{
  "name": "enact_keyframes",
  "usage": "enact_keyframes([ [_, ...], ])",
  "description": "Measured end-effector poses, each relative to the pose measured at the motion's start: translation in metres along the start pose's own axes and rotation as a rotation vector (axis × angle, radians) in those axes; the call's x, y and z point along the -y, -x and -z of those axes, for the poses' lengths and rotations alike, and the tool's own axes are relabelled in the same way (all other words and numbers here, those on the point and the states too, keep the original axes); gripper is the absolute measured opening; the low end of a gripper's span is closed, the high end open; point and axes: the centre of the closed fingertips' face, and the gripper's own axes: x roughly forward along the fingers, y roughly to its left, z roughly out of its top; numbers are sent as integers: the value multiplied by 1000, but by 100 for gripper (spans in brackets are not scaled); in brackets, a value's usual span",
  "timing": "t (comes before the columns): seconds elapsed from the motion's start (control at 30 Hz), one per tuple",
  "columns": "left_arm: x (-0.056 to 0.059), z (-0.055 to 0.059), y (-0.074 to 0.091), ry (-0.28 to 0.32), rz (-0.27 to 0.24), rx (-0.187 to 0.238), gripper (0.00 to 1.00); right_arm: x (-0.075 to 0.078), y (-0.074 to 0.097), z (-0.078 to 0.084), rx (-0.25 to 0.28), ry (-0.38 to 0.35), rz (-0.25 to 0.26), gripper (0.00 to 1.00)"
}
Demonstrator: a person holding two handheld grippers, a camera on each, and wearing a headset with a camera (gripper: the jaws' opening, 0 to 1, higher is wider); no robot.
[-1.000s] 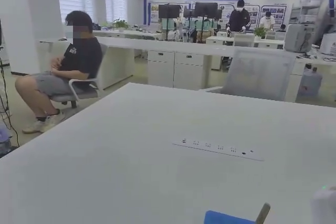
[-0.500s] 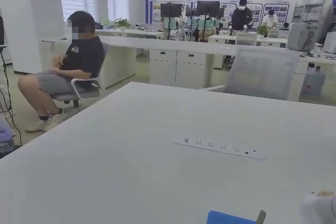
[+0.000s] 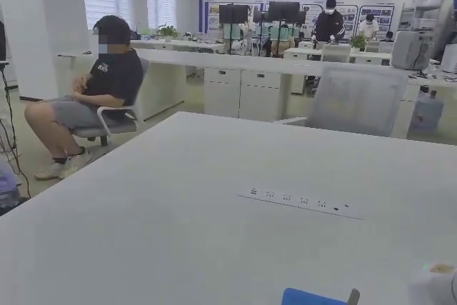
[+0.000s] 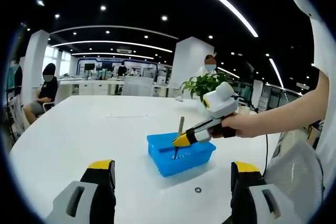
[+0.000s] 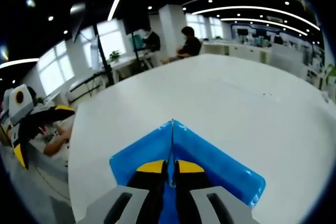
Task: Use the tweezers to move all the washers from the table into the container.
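A blue container (image 4: 178, 167) stands on the white table (image 4: 79, 129); its corner shows at the bottom of the head view (image 3: 303, 296). My right gripper (image 4: 181, 140), held in a hand, is shut on thin tweezers (image 4: 176, 153) that point down into the container. In the right gripper view the yellow-tipped jaws (image 5: 169, 169) pinch the tweezers (image 5: 171, 140) above the container (image 5: 220, 166). One washer (image 4: 198, 189) lies on the table in front of the container. My left gripper (image 4: 173, 192) is open and holds nothing, short of the washer; it also appears at the left (image 5: 42, 132).
A socket strip (image 3: 300, 201) is set into the table beyond the container. A person sits on a chair (image 3: 100, 83) at the far left, and a grey chair (image 3: 353, 98) stands behind the table. A potted plant (image 4: 202, 83) stands past the container.
The head camera has tilted up a little, so the container corner sits lower in the picture. The white gripper body at the lower right has shifted slightly left.
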Motion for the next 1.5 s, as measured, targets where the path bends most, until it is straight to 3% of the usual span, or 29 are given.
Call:
enact_keyframes([
  [0.4,0,0,1,0,-2,1,93,-9,22,-18,89,-36,-11,4],
  [0.67,1,0,0,-2,1,-4,93,-24,44,-33,164,-85,-32,4],
  [0.87,1,1,0,-4,2,-7,93,-40,58,-33,186,-105,-68,4],
  [1.13,1,2,0,-5,5,-11,93,-71,64,-16,173,-132,-158,4],
  [1.5,2,3,0,-12,9,-19,92,-84,43,40,70,-207,-198,4],
])
